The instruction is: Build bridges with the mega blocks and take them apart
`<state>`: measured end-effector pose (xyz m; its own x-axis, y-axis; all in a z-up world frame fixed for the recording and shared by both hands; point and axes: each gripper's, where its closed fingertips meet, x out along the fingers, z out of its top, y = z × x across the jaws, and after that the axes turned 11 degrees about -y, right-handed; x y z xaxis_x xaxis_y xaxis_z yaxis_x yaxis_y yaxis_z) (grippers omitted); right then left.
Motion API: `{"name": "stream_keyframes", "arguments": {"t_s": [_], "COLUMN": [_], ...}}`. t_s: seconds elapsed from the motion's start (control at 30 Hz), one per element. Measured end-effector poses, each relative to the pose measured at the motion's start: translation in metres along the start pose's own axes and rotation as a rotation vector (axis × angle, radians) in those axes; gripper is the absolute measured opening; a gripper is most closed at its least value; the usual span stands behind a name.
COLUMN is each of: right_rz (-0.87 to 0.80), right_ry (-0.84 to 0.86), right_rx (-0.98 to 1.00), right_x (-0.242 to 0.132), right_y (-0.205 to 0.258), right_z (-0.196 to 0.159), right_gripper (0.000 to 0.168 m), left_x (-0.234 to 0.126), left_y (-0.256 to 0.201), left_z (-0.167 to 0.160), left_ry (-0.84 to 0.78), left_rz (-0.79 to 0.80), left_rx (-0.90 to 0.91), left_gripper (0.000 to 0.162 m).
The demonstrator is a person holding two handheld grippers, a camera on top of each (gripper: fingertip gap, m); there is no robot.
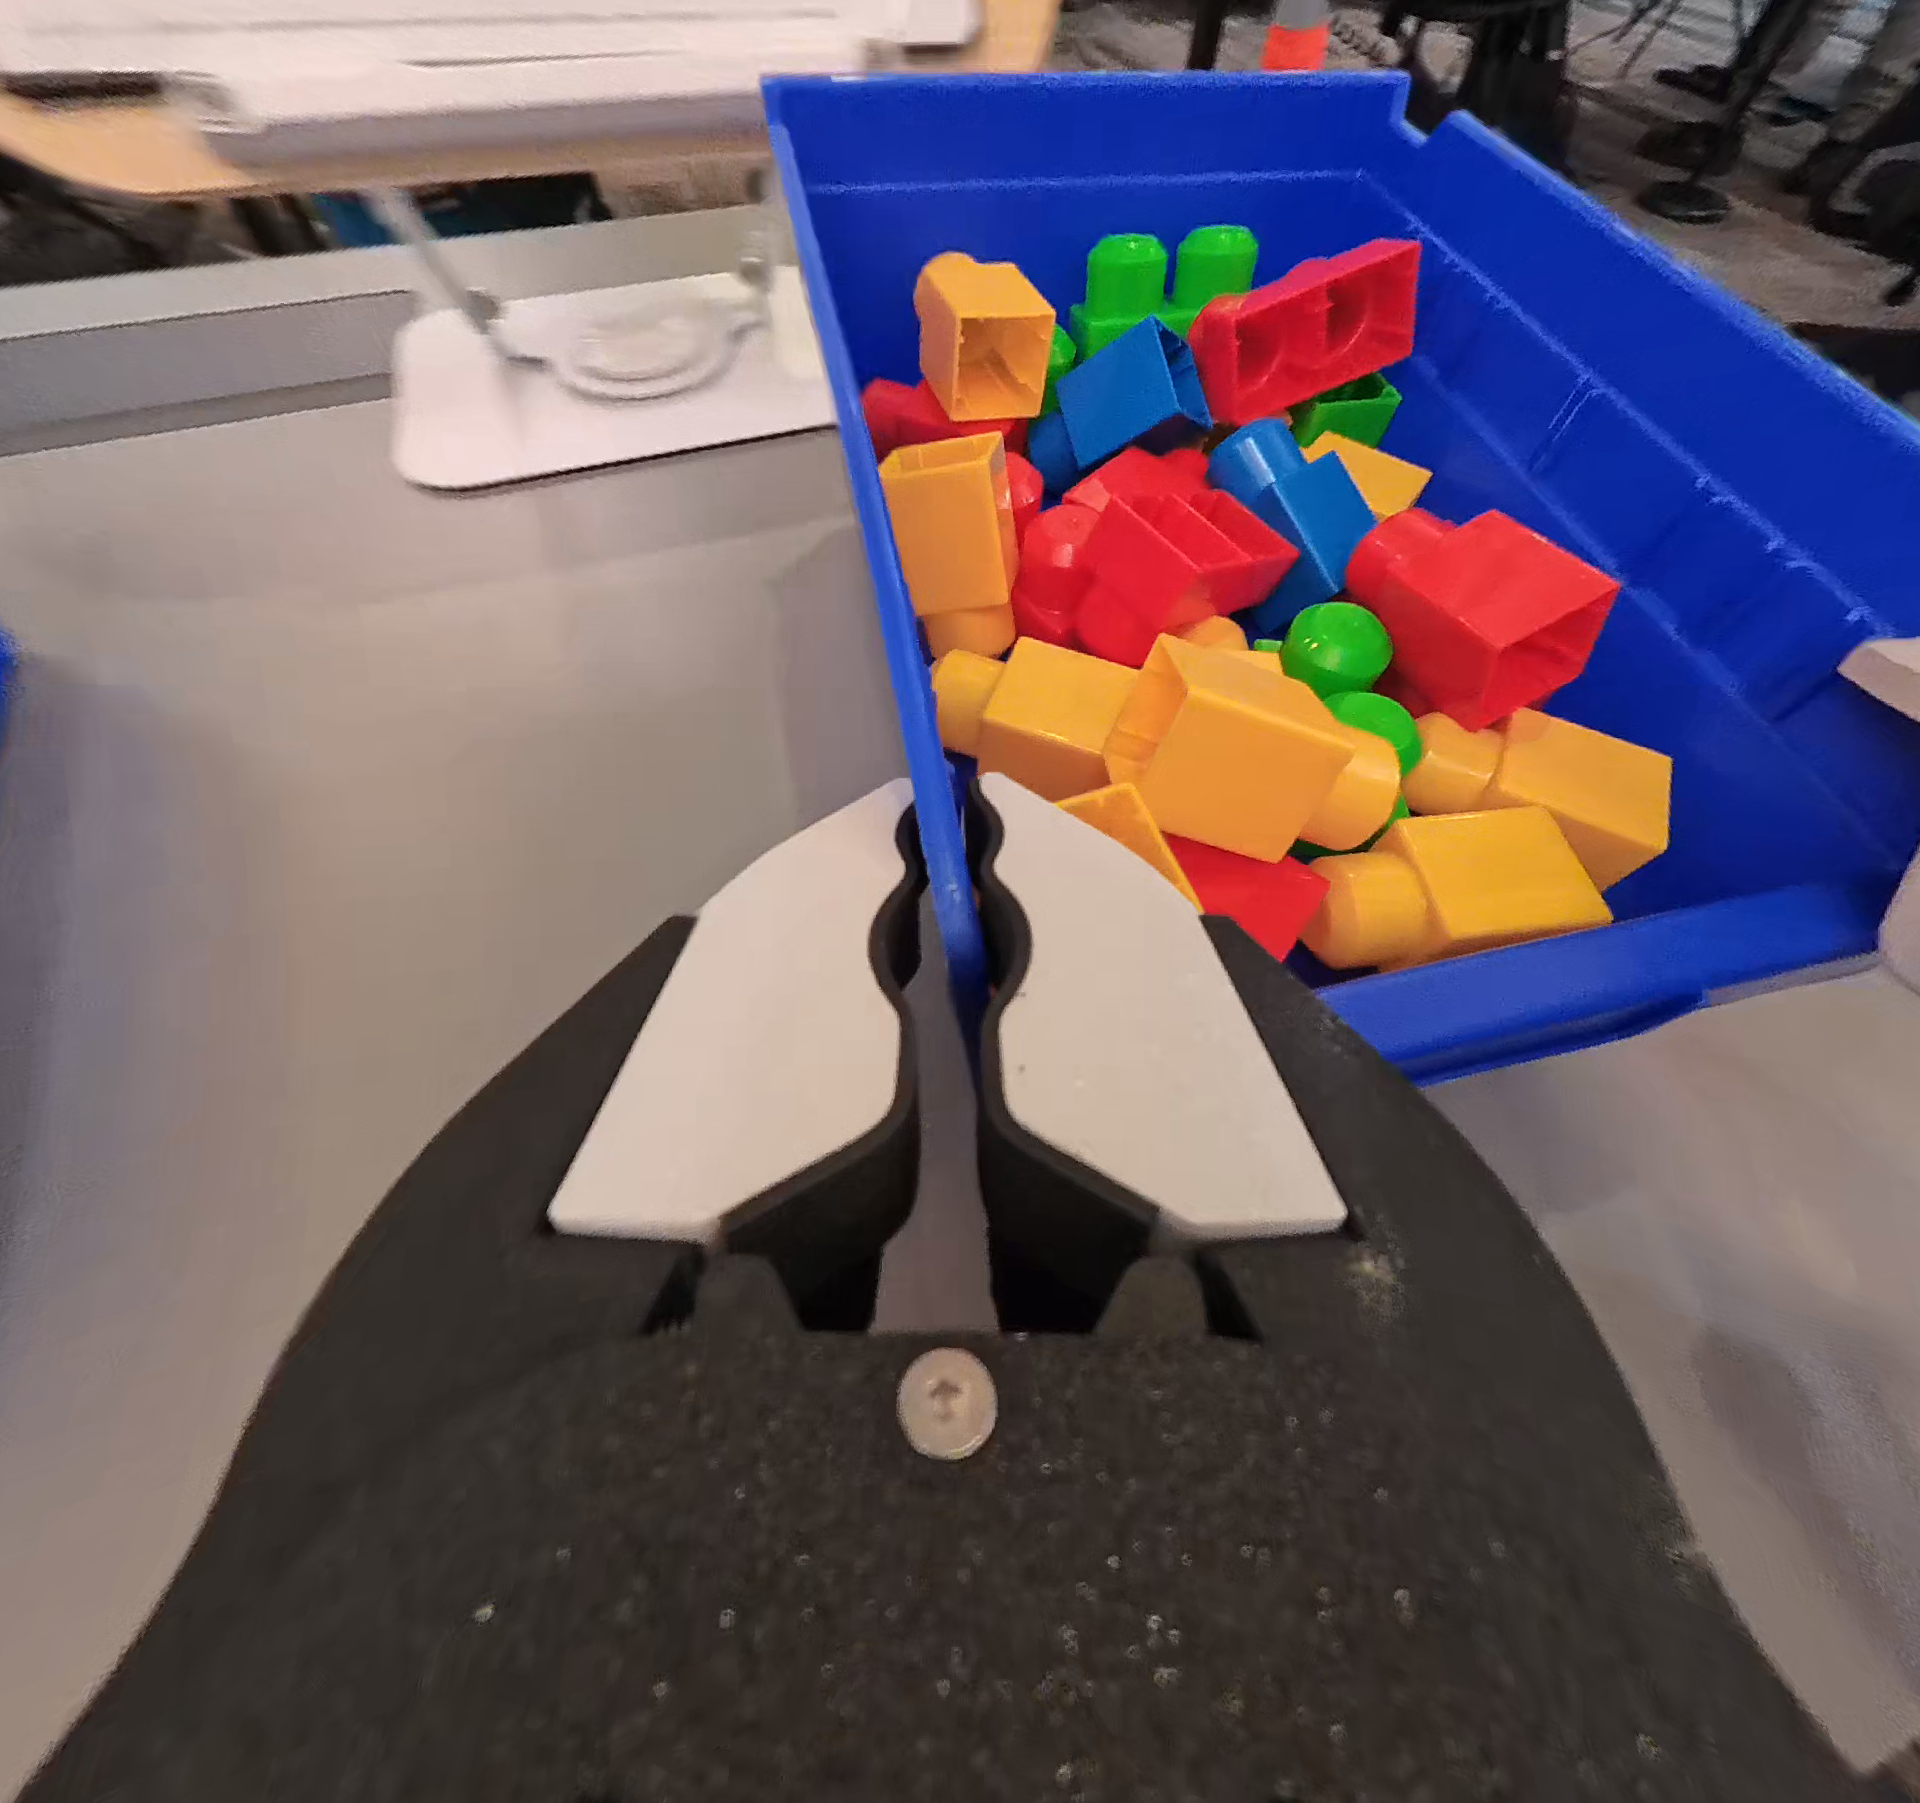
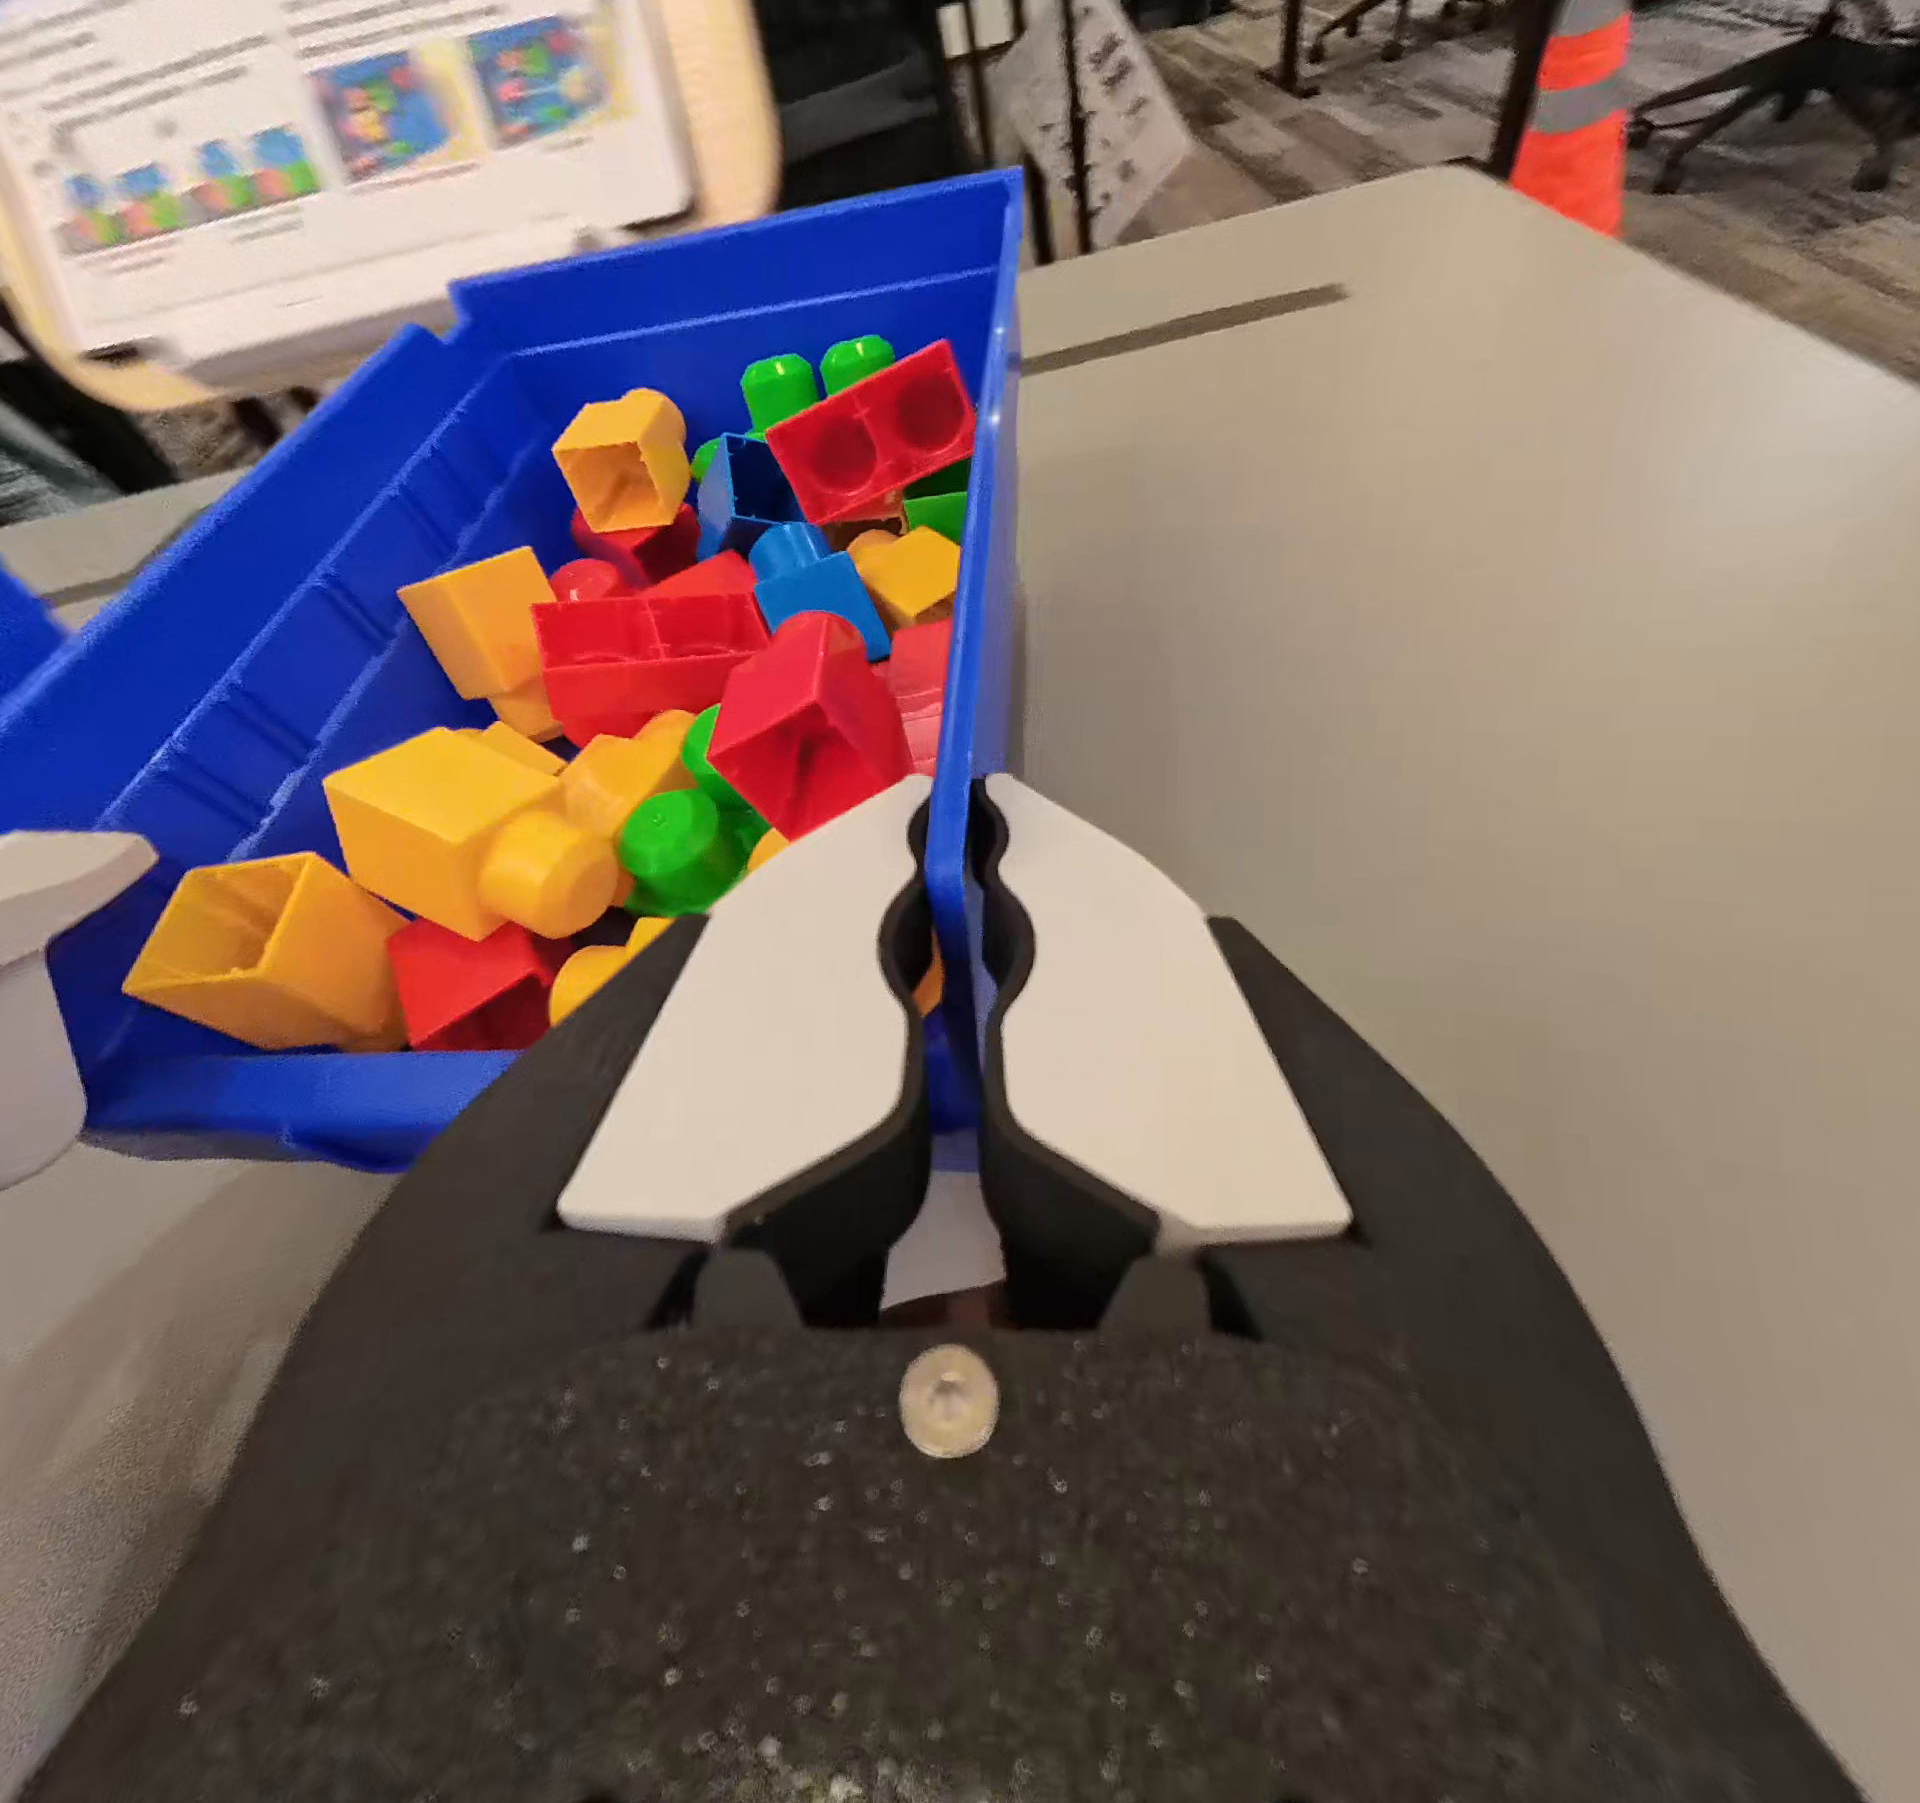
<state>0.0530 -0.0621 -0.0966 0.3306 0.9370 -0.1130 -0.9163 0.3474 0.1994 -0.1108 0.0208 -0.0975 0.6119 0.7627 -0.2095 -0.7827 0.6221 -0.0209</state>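
Note:
A blue plastic bin [image 1: 1558, 319] holds several loose mega blocks [image 1: 1226, 610] in yellow, red, blue and green. My left gripper [image 1: 948, 803] is shut on the bin's left side wall near its front corner. My right gripper [image 2: 951, 803] is shut on the bin's right side wall [image 2: 982, 506] near its front corner. The blocks [image 2: 644, 673] lie jumbled inside, none joined into a bridge that I can see. The right gripper's grey fingertip [image 1: 1886, 683] shows at the right edge of the left wrist view, and the left gripper's fingertip [image 2: 62, 880] at the left edge of the right wrist view.
The bin is over a grey table [image 2: 1455, 714]. A white stand base [image 1: 582, 382] sits on the table left of the bin, under a board with instruction sheets [image 2: 343, 112]. An orange traffic cone [image 2: 1579, 60] and office chairs stand on the floor beyond. One gripper's finger ends stand about 20 centimetres off the other's.

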Motion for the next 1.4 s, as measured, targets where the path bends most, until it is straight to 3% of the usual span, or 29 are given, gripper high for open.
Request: {"name": "stream_keyframes", "arguments": {"t_s": [0.23, 0.43, 0.53, 0.67, 0.8, 0.9, 1.03, 1.13, 1.4], "right_rz": [0.173, 0.27, 0.331, 0.454, 0.534, 0.546, 0.574, 0.602, 0.647], "right_ry": [0.076, 0.111, 0.101, 0.078, -0.029, -0.043, -0.034, -0.037, -0.016], "right_rx": [-0.014, -0.087, -0.118, -0.102, -0.111, -0.147, -0.155, -0.164, -0.198], "right_x": [0.011, 0.028, 0.029, 0.004, -0.028, -0.033, -0.035, -0.04, -0.055], "right_y": [0.126, 0.179, 0.184, 0.174, 0.159, 0.156, 0.164, 0.175, 0.2], "right_z": [-0.031, -0.058, -0.058, -0.046, -0.034, -0.038, -0.04, -0.044, -0.057], "right_gripper": [0.005, 0.005, 0.01, 0.034, 0.032, 0.025, 0.022, 0.02, 0.019], "left_x": [-0.057, -0.073, -0.076, -0.091, -0.148, -0.198, -0.232, -0.229, -0.161], "left_y": [0.121, 0.179, 0.181, 0.163, 0.163, 0.204, 0.316, 0.382, 0.423], "left_z": [0.001, -0.029, -0.034, -0.032, -0.029, -0.026, -0.038, -0.05, -0.057], "left_ry": [0.02, 0.037, -0.018, -0.015, -0.016, -0.037, 0.033, 0.079, 0.123], "left_rz": [0.187, 0.305, 0.278, 0.193, 0.19, 0.267, 0.461, 0.533, 0.454], "left_rx": [-0.048, -0.117, -0.189, -0.256, -0.174, -0.137, -0.09, -0.138, -0.273], "left_gripper": [0.004, 0.004, 0.01, 0.062, 0.063, 0.06, 0.062, 0.064, 0.068]}}
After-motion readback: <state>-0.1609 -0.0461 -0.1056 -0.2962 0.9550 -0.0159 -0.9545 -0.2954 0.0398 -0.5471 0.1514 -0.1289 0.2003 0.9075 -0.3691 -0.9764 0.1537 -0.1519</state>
